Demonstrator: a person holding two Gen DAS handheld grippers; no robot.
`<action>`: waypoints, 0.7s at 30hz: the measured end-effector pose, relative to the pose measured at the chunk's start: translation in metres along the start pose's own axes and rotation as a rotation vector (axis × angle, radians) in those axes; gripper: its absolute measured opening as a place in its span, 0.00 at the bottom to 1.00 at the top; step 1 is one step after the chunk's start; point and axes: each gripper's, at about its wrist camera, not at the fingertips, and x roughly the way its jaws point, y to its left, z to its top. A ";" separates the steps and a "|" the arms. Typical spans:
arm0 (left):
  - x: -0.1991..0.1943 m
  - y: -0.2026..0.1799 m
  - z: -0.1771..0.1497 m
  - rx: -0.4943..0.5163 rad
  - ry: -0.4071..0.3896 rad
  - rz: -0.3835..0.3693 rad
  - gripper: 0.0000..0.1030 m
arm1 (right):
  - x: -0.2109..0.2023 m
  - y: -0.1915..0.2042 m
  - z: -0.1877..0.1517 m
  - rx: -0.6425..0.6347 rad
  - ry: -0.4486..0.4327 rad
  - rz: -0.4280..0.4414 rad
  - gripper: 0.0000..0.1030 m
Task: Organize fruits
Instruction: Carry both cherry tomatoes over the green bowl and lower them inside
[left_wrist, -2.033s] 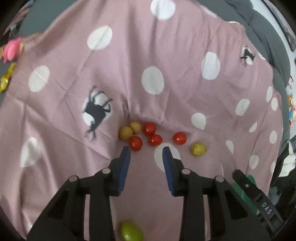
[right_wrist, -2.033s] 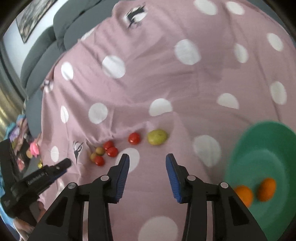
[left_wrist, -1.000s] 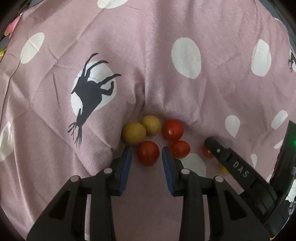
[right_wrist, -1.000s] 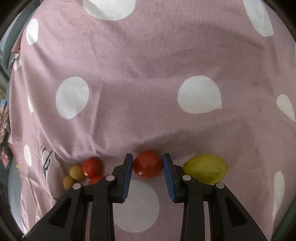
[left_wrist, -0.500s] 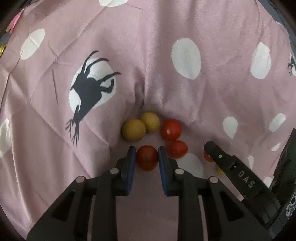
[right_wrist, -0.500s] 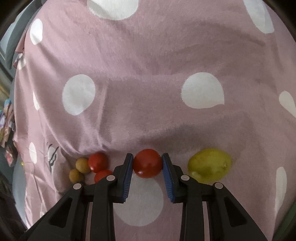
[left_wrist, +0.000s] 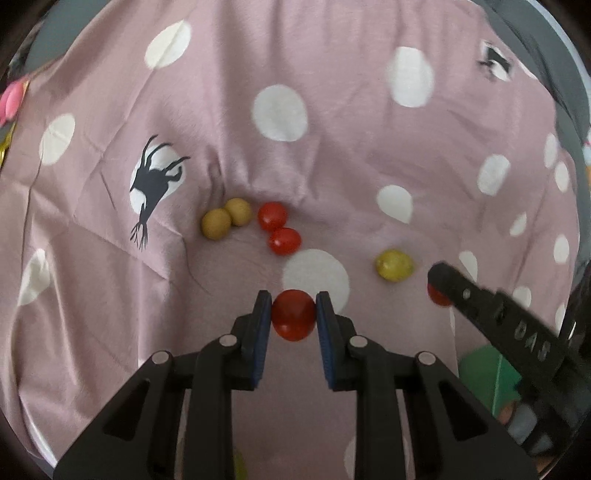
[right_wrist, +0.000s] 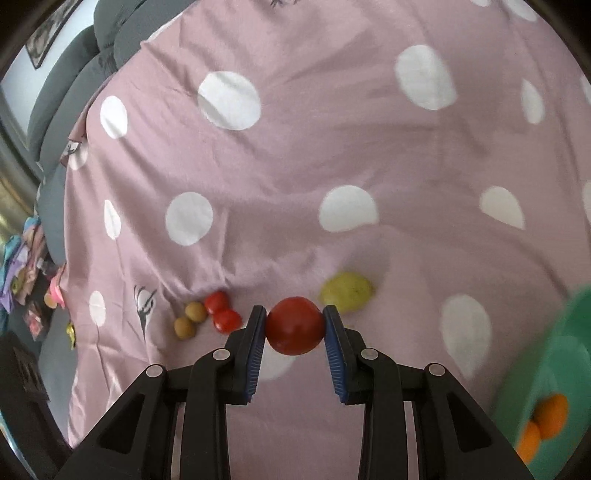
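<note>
My left gripper (left_wrist: 293, 314) is shut on a red tomato (left_wrist: 293, 319) and holds it above the pink dotted cloth (left_wrist: 332, 147). My right gripper (right_wrist: 295, 325) is shut on another red tomato (right_wrist: 294, 326), also lifted. On the cloth lie two red tomatoes (left_wrist: 277, 227), two tan round fruits (left_wrist: 225, 218) and a yellow-green fruit (left_wrist: 393, 265). The same group shows in the right wrist view: tomatoes (right_wrist: 221, 314), tan fruits (right_wrist: 190, 319), yellow-green fruit (right_wrist: 345, 291). The right gripper's finger (left_wrist: 491, 317) shows at the right of the left wrist view.
A green plate (right_wrist: 561, 369) holding two orange fruits (right_wrist: 545, 421) is at the right edge; its edge shows in the left wrist view (left_wrist: 484, 380). Grey sofa cushions (right_wrist: 74, 66) lie beyond the cloth. Colourful clutter (right_wrist: 29, 258) sits at the far left.
Both grippers have closed on a red tomato each and lifted back from the cloth. The plate has come into view on the right.
</note>
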 end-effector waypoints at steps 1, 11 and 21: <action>-0.004 -0.004 -0.002 0.015 -0.007 -0.005 0.23 | -0.004 0.001 -0.006 0.000 -0.007 -0.005 0.33; -0.009 -0.028 -0.009 0.093 -0.025 -0.024 0.23 | -0.037 -0.030 -0.052 0.059 -0.039 -0.013 0.33; -0.027 -0.051 -0.020 0.162 -0.053 -0.061 0.23 | -0.071 -0.041 -0.054 0.086 -0.150 -0.030 0.33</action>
